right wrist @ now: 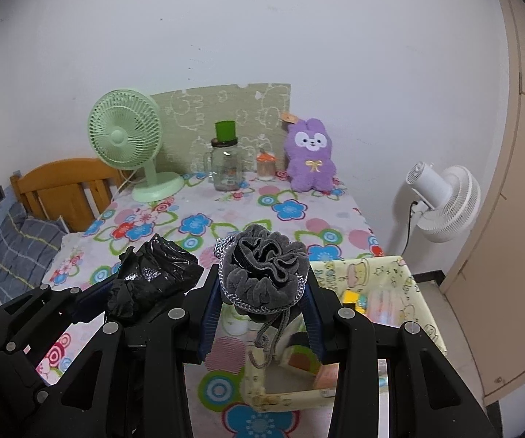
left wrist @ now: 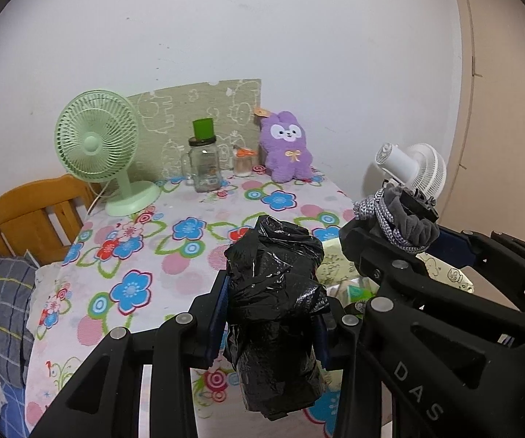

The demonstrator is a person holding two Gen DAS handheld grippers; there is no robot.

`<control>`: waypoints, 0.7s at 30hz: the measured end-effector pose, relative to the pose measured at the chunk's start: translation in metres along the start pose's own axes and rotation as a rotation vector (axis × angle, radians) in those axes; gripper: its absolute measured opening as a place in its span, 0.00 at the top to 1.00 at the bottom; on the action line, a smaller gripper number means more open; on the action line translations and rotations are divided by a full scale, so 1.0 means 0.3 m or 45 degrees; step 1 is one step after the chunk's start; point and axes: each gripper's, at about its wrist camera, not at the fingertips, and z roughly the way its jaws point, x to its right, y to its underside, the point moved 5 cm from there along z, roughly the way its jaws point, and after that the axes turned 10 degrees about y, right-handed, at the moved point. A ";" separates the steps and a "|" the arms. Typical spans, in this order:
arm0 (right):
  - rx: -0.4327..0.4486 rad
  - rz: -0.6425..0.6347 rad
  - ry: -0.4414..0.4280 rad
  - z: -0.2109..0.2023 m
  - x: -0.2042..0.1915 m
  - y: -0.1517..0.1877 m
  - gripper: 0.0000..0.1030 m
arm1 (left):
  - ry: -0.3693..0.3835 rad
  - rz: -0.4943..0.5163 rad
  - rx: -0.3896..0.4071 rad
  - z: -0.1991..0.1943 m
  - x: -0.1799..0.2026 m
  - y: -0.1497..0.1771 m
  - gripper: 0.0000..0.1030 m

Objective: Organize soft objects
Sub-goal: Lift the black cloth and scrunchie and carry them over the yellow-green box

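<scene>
Left wrist view: left claw (left wrist: pixel 268 323) clamped on a crumpled black plastic bag bundle (left wrist: pixel 275 310), held upright between its blue pads above the near part of the bench (left wrist: pixel 189 255), which has a floral-print cloth. Right claw (left wrist: pixel 399 219) comes in from the right, gripping a grey velvet drawstring pouch with grey-white braided cord (left wrist: pixel 405 219), above the bench's right edge. Just under both claws at the near right is a pale yellow cartoon-print storage box (left wrist: pixel 445 273), contents unclear. Along the far edge, against the wall: mint green desk fan (left wrist: pixel 98 146) at the far left corner, clear glass mug-jar with a green cup on its lid (left wrist: pixel 204 160) mid-edge, small jar with orange top (left wrist: pixel 243 162) beside it, purple plush bunny (left wrist: pixel 287 148) sitting upright near the far right corner. White standing fan (left wrist: pixel 414 168) off the bench to the right. Wooden headboard (left wrist: pixel 29 215) off the left edge. Right wrist view: right claw (right wrist: pixel 262 310) closed on the grey pouch (right wrist: pixel 262 273), cord dangling down toward the open yellow box (right wrist: pixel 390 281) at the bench's near right corner. Left claw (right wrist: pixel 142 292) at left, holding the black bag bundle (right wrist: pixel 153 277) over the near-left part of the bench (right wrist: pixel 226 226). Green fan (right wrist: pixel 125 138), jar (right wrist: pixel 226 164), bunny (right wrist: pixel 310 157) along the far edge; white fan (right wrist: pixel 445 204) beyond the right edge.
</scene>
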 end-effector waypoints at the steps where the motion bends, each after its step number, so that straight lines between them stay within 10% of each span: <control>1: -0.002 0.004 0.004 0.005 0.012 0.001 0.57 | -0.001 0.001 0.000 0.007 0.010 -0.001 0.62; 21: -0.044 0.066 0.083 0.097 0.191 0.025 0.57 | 0.067 0.072 -0.057 0.142 0.161 -0.016 0.61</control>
